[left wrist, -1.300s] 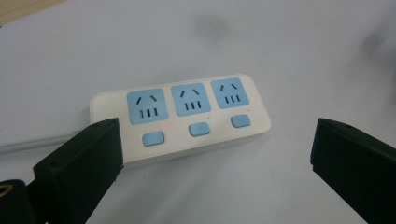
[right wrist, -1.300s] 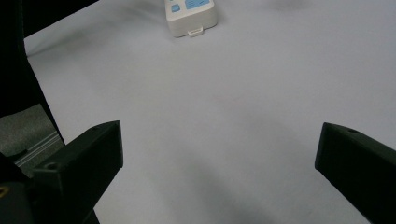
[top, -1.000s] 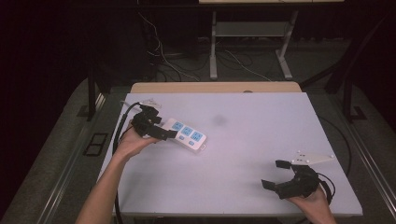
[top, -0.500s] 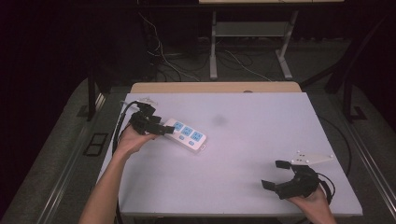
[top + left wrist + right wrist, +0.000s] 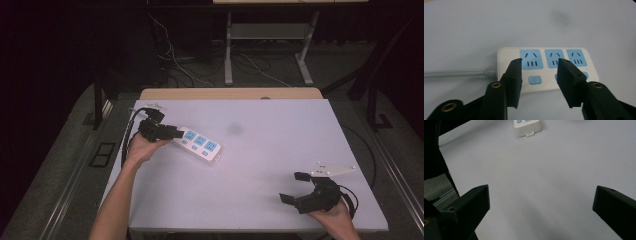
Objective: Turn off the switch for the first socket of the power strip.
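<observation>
Strip [image 5: 198, 145] of three blue sockets lies flat on the white table [image 5: 260, 165], left of the middle, set at a slant with its cord end toward the far left corner. The left tool [image 5: 175, 133] sits at that cord end, held by a hand [image 5: 141, 149]. In the left gripper view the left tool [image 5: 539, 82] has its jaws partly apart, with a gap between them, hovering over the near edge of the strip [image 5: 544, 68] by the first socket and its blue button; whether the jaws touch the casing cannot be told. A grey cord [image 5: 456, 73] runs from the strip's end off to the side.

The right tool [image 5: 295, 187] is at the near right of the table, well apart from the strip, with jaws spread wide and nothing between them. In the right gripper view its jaws [image 5: 541, 207] frame bare table, and the strip's plain end [image 5: 527, 127] shows far ahead.

A faint dark smudge [image 5: 234, 128] marks the table beyond the strip. Behind the table stands a metal frame [image 5: 265, 45], with loose cables [image 5: 180, 62] on the floor. Nothing lies between either tool and the strip.
</observation>
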